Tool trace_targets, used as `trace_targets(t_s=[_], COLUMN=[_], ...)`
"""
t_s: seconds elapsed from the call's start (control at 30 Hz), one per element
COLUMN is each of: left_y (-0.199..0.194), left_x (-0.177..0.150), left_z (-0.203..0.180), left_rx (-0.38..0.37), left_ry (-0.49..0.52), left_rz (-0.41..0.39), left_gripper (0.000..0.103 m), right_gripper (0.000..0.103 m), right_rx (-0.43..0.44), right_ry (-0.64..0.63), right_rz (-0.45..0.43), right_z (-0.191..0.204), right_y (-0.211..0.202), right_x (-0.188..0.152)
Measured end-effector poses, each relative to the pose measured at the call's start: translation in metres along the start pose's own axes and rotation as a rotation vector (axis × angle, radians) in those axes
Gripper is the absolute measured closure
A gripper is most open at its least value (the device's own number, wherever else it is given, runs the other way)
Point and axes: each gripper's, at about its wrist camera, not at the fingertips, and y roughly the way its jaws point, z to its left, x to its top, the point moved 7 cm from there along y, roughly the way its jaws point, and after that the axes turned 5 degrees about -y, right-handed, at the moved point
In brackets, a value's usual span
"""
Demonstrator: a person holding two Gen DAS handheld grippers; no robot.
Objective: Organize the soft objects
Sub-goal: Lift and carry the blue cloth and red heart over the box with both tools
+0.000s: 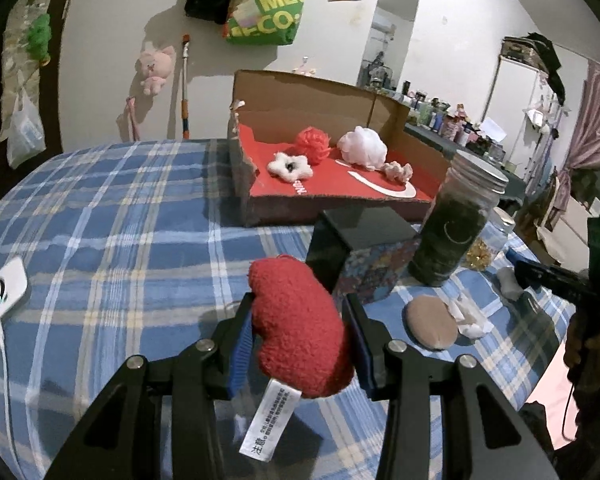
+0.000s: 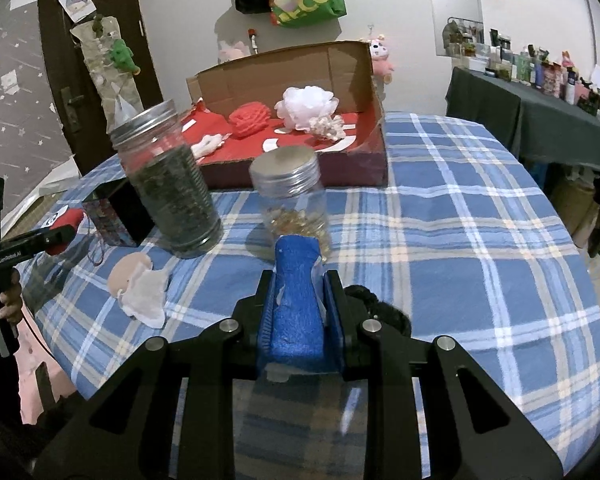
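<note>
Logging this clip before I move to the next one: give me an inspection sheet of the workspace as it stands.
Surface: table under a blue plaid cloth.
Job's things: red plush and blue sponge are each in a gripper; cardboard box already holds a red pouf, a white pouf, a white star plush and a pale scrunchie; a tan pad and white scraps lie on the cloth.
Clutter: two jars, dark-filled and gold-filled; patterned box.
Grippers: left gripper shut on red plush; right gripper shut on blue sponge.
Cables: white lead from a white device.
Surroundings: bags and plush toys on the wall, a side table of bottles.
</note>
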Motion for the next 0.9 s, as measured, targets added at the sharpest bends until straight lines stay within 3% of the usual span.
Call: trace_targets(t_s=[0.37, 0.9], left_y=[0.022, 0.026], left_x=[0.022, 0.079], left_z=[0.013, 0.002], left_rx=[-0.016, -0.085], left_ry=[0.11, 0.201], left_rz=[0.034, 0.03], left_gripper=[0.058, 0.058], right_gripper=[0.08, 0.08], right_rx=[-0.012, 0.106], right_ry=[-0.025, -0.087], right_rz=[0.033, 0.073], right_z=[-0.031, -0.047], right_y=[0.007, 0.041], right_x=[0.019, 0.068])
